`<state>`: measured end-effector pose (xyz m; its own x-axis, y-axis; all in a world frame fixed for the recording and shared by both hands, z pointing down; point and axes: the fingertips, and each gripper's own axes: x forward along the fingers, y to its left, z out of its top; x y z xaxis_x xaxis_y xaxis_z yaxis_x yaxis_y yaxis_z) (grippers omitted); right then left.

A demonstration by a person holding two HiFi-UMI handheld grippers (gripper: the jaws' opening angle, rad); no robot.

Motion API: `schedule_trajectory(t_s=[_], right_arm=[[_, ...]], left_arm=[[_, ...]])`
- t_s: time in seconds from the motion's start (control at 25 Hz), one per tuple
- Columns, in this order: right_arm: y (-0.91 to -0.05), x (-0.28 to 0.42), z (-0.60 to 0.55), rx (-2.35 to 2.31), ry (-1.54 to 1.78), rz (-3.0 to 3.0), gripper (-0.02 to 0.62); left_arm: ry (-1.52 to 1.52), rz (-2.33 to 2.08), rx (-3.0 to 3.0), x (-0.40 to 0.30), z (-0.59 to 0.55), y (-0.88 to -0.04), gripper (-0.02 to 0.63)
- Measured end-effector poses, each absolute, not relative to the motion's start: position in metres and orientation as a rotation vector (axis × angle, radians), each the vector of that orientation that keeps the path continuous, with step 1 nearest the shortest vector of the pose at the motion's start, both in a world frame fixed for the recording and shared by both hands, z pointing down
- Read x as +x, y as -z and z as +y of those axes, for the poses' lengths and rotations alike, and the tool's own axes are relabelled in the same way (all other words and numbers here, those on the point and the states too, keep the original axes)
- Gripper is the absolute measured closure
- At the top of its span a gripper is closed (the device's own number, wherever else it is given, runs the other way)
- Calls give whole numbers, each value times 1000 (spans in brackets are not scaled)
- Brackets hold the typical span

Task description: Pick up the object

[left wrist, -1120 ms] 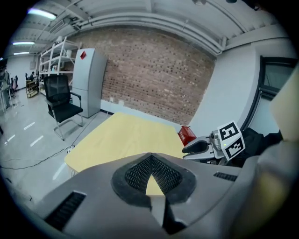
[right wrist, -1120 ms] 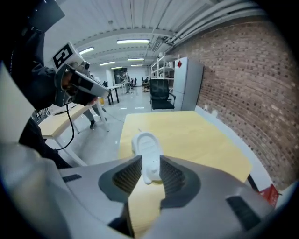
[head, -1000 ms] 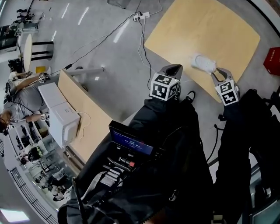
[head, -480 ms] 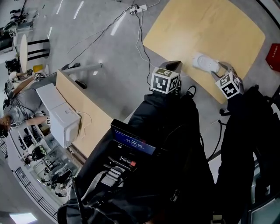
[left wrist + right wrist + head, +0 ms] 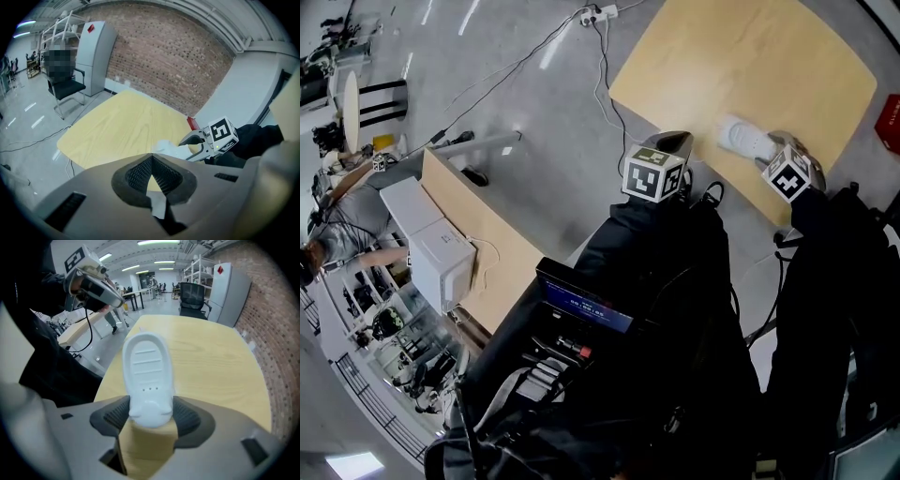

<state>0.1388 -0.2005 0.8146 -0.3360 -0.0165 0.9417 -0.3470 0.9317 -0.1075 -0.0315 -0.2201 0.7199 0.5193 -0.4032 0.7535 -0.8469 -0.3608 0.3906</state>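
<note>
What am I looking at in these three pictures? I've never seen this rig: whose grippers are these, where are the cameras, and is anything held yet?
There is no robot arm here: a person holds a two-jaw gripper in each hand. The head view comes from a camera on the person's head, looking steeply down. The other two views come from a camera riding on each gripper, looking along its jaws. The marker cubes are parts of the grippers.

On the light wooden table lies one white plastic object, long and rounded. The right gripper has its jaws on either side of the object's near end, and they are opening. The object seems to lie on the table, not lifted. The left gripper hangs near the table's edge with its jaws together and nothing between them.
</note>
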Motion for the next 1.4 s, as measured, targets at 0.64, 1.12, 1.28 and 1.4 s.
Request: schedule_trajectory(t_s=[0.64, 1.12, 1.28, 1.4], right_arm=[[-720, 142, -214, 807, -382, -2126, 313], [-479, 159, -212, 1585, -240, -2403, 312], [-417, 166, -202, 1768, -246, -2503, 313], [-384, 172, -191, 1860, -229, -2561, 312]], left_arm=[[-639, -1083, 2062, -41, -231, -674, 609], [-392, -1152, 2348, -25, -259, -526, 609], [-270, -1160, 2449, -19, -264, -467, 609], [-186, -1156, 2517, -14, -264, -428, 609]])
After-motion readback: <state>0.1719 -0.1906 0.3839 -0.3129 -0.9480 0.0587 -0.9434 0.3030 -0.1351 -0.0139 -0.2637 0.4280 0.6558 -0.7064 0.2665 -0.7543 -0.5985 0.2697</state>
